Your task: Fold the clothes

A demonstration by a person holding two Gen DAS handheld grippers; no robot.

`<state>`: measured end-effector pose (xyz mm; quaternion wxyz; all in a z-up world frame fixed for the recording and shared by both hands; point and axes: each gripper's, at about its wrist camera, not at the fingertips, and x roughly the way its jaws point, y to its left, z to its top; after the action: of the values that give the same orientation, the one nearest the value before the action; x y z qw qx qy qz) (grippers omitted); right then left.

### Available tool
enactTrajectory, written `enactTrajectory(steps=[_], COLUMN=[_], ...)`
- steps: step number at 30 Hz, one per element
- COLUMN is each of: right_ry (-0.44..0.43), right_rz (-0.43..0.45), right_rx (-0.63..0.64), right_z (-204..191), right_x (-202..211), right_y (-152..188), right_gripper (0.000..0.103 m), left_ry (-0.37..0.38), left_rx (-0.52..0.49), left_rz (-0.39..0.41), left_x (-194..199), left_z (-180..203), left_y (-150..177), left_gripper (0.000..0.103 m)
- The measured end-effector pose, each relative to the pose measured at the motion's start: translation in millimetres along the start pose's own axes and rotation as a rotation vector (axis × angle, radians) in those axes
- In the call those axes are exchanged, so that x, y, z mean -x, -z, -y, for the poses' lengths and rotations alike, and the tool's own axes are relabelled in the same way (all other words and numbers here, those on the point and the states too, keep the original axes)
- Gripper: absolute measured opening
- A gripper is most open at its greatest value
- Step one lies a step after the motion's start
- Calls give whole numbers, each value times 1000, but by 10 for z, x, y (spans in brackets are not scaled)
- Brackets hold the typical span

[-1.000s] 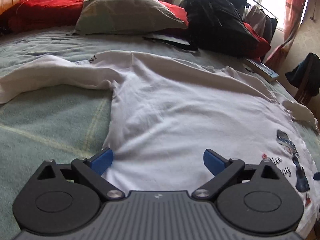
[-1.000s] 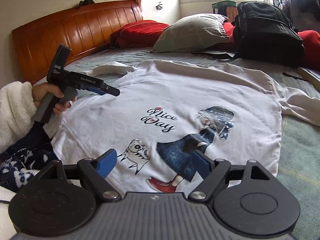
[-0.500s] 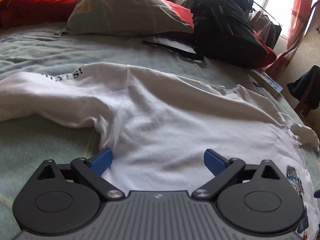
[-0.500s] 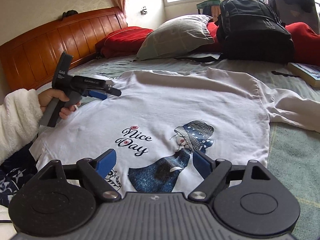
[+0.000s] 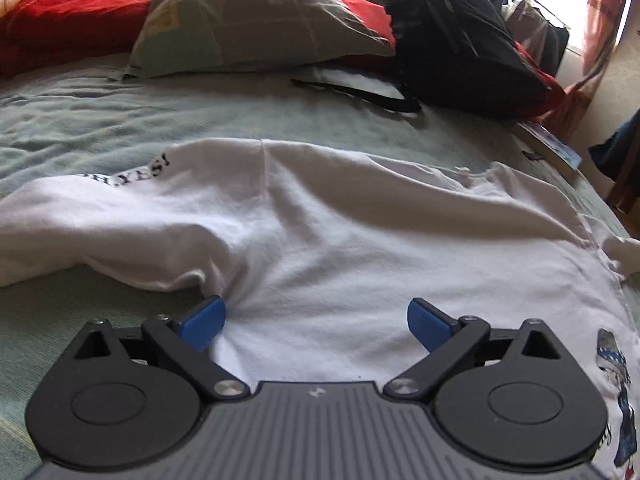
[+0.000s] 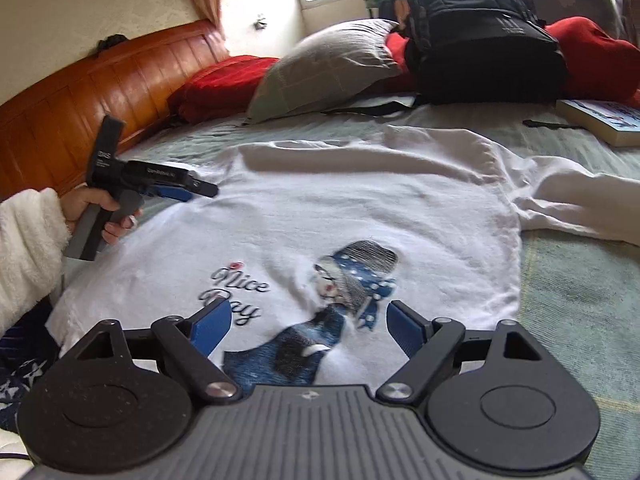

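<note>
A white long-sleeved shirt (image 6: 360, 208) with a "Nice Day" print lies spread face up on the bed. My left gripper (image 5: 314, 316) hovers open over the shirt's side near the armpit, its left fingertip (image 5: 202, 320) close to the sleeve seam. That sleeve (image 5: 100, 220) runs off to the left, rumpled. My right gripper (image 6: 310, 322) is open above the printed figure, nothing between its fingers. The right wrist view also shows the left gripper (image 6: 196, 190), held by a hand in a fluffy white sleeve. The other sleeve (image 6: 580, 208) trails to the right.
A grey pillow (image 5: 256, 20), red cushions (image 5: 68, 16) and a black backpack (image 6: 480, 40) sit at the head of the bed. A book (image 6: 604, 120) lies at the right. A wooden headboard (image 6: 80, 92) stands at the left. The bed has a green blanket (image 6: 580, 300).
Both grippers have slid across the shirt toward its collar end. The left one now sits by the armpit seam; the right one has passed from the hem print to the figure's head.
</note>
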<state>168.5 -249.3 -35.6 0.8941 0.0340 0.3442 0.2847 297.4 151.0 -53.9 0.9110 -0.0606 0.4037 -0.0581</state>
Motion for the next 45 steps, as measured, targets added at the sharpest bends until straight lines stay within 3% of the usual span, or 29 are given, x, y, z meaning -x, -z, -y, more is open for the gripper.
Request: enactTrajectory(steps=[2, 8, 11, 14, 19, 24, 27, 30, 34, 38, 45], right_ry=[37, 50, 26, -55, 42, 141, 196, 96, 12, 19, 87], right_rz=[-8, 18, 14, -65, -122, -147, -139, -87, -95, -146, -134], right_rx=[-12, -59, -54, -96, 26, 128, 176, 246, 355, 383, 298], right_z=[47, 244, 302, 402, 402, 437, 375, 123, -296, -418, -282], right_x=[12, 36, -105, -411, -573, -323, -144, 19, -85, -182, 102], right_y=[4, -131, -305, -429, -360, -179, -124, -97, -2, 212, 530], right_gripper=[88, 97, 102, 103, 103, 103, 103, 103, 103, 103, 103], left_ry=[-57, 102, 214, 283, 120, 67, 34, 83, 139, 70, 0], left_rx=[-42, -210, -293, -338, -372, -301, -360, -442, -489, -482, -311], left_rz=[11, 31, -38, -114, -110, -90, -74, -30, -19, -37, 20], left_x=[87, 588, 667, 601, 478, 635, 822, 1020, 1096, 1079, 1418], left_z=[46, 341, 557, 664, 499, 270, 392, 646, 942, 997, 753], left_y=[-29, 77, 233, 449, 724, 777, 816, 912, 1149, 1471, 1862], left_gripper=[97, 98, 99, 99, 103, 102, 101, 101, 101, 102, 102])
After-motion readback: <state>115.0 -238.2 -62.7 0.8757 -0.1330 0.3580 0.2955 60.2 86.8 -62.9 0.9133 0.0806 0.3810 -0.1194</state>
